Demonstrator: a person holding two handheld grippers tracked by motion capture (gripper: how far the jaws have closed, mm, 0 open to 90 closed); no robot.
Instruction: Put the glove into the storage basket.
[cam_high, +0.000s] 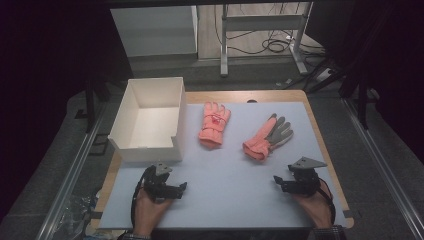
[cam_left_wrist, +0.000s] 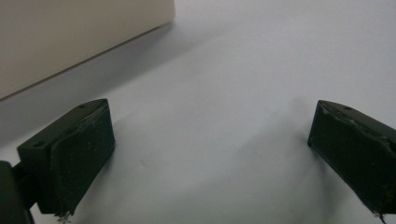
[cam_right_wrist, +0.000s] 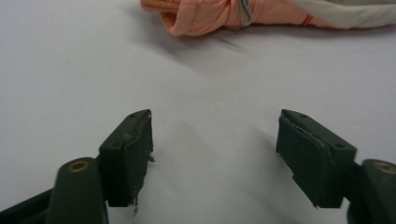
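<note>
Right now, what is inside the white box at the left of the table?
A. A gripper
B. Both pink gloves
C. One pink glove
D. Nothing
D: the white box shows a bare floor, while both pink gloves lie on the table sheet to its right.

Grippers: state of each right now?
Left gripper: open, nothing between the jaws.
Right gripper: open, empty, short of the glove.

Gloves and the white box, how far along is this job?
Nothing looks done: the white box is empty. Both gloves, the left glove and right glove, lie on the table. The left hand-held gripper and right hand-held gripper are open, empty. Everything remains.
</note>
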